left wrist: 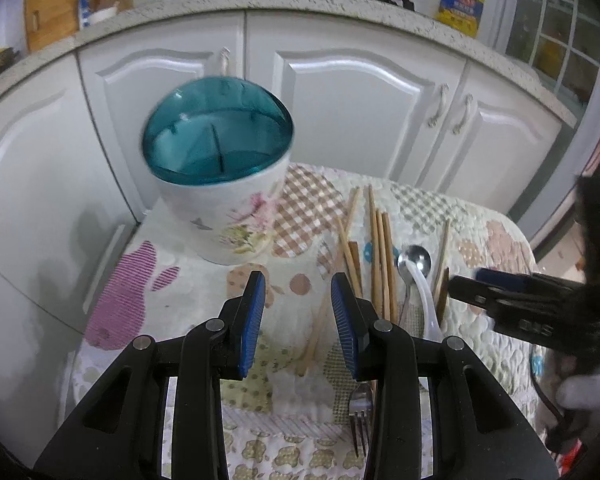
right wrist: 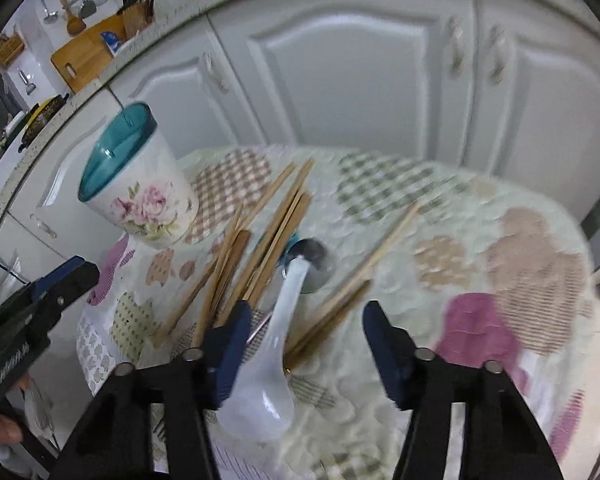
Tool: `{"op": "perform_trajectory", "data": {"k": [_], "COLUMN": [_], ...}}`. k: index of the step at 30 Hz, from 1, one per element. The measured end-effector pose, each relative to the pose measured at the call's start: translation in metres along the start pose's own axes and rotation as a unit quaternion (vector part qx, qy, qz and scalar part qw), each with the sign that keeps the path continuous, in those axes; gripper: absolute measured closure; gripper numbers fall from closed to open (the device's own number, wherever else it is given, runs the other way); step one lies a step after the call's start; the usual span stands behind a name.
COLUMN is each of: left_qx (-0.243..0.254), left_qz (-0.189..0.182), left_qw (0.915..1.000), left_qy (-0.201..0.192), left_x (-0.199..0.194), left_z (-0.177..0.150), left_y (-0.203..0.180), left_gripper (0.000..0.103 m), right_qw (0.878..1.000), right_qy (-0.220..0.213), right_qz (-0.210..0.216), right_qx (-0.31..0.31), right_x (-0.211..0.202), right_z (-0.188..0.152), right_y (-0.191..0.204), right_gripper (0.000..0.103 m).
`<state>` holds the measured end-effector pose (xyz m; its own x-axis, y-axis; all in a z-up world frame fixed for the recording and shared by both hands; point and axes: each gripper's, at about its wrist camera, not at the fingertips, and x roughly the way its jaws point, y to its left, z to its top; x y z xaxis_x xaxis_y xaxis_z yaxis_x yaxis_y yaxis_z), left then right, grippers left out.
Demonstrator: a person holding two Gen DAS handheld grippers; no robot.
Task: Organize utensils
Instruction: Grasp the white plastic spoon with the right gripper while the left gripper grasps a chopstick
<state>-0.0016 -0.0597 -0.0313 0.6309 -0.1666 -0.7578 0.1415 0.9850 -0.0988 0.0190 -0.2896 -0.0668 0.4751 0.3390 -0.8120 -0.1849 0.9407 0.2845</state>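
Left gripper [left wrist: 298, 312] hovers over the patchwork cloth [left wrist: 480, 220], jaws parted, nothing between the blue pads. Utensil holder [left wrist: 220, 176], floral with teal rim, stands ahead and slightly left of it, apart. Chopsticks [left wrist: 380, 256] lie scattered just right of its right finger; fork [left wrist: 360, 412] partly hidden under that finger. Right gripper [right wrist: 304, 340] also spread wide, gripping nothing. White spoon [right wrist: 268, 376] lies on the cloth just beside its left finger; metal spoon [right wrist: 314, 264] ahead, partly under the white handle. Right view is motion-blurred.
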Motion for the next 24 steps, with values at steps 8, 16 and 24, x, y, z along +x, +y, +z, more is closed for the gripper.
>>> {"op": "perform_trajectory", "data": {"k": [8,16,24], "left_qx": [0.027,0.041,0.053], "left_qz": [-0.033,-0.034,-0.017], "left_qw": [0.9985,0.9965,0.994], "left_qy": [0.036,0.065,0.094], "left_x": [0.037,0.086,0.13], "left_z": [0.012,0.033,0.046], "left_y": [-0.015,-0.032,-0.041], "left_gripper": [0.07,0.07,0.074], "right_qw": [0.998,0.995,0.994], "right_qy": [0.054,0.069,0.065], "right_qz": [0.032,0.065,0.088], "right_qx": [0.0,0.013,0.028], "right_x": [0.053,0.061,0.057], "right_z": [0.013,0.016,0.013], "right_y": [-0.004,-0.019,-0.032], "right_gripper": [0.077,0.086,0.091]}}
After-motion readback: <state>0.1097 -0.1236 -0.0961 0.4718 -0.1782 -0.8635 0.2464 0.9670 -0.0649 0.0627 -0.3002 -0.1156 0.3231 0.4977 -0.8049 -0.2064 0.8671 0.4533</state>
